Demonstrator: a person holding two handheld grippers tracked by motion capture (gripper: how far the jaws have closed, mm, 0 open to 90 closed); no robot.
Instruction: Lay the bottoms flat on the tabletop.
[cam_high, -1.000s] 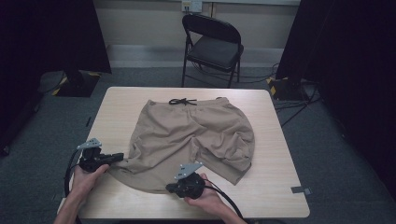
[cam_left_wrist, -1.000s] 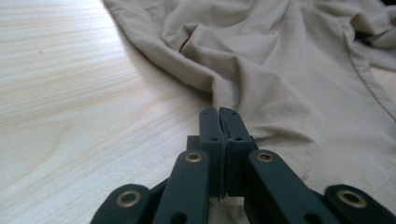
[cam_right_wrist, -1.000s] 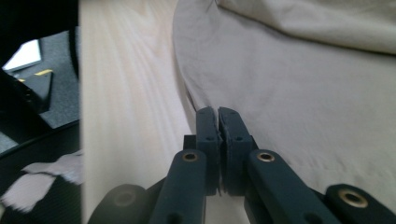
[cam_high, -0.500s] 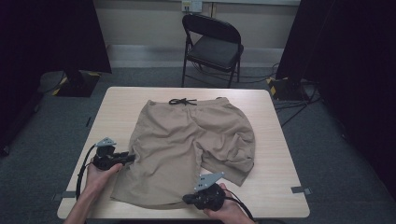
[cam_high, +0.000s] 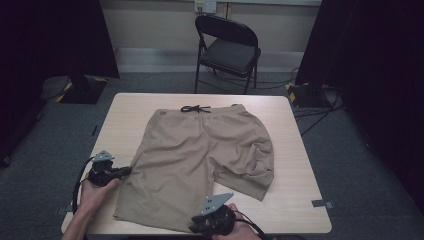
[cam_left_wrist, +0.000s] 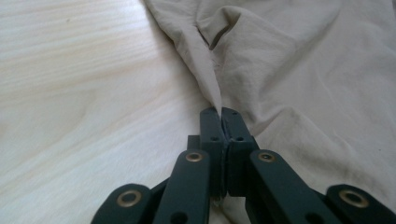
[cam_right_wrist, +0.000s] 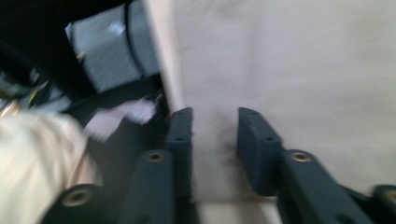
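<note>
Moved: the right gripper has slid toward the table's near edge since a second ago, drawing the near leg of the shorts out flat; the left gripper has hardly shifted.
Shorts: tan, spread on the wooden table, waistband with dark drawstring at the far side; the far-right leg is rumpled.
High view: folding chair behind the table.
Left gripper view: jaws pressed together, pinching a fold of the shorts' side edge over bare wood.
Right gripper view: blurred; jaws have just been opening, now partly apart, with cloth lying in the gap; whether the pads touch it is unclear.
</note>
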